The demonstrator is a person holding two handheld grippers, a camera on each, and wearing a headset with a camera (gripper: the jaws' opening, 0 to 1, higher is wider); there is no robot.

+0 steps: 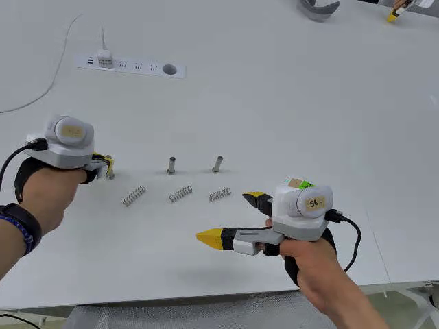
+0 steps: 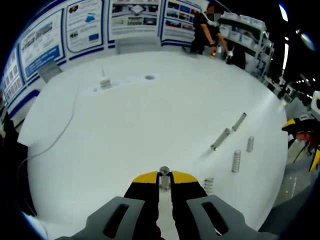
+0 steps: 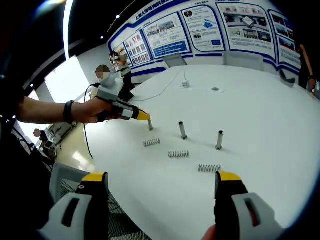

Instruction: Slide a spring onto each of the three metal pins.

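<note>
On the white surface [image 1: 274, 103], the left claw [image 2: 164, 180] pinched the leftmost pin [image 2: 164, 173] and the right claw [image 3: 161, 176] was spread; a clumsy grab could roll the nearest spring [image 3: 209, 168] away.

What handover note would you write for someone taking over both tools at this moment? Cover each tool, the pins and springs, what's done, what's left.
Left tool: shut on the left pin.
Right tool: open, above the table near the right spring.
Middle pin and right pin stand bare; left spring and middle spring lie loose before them.
Done: no spring fitted. Left: all three.
</note>
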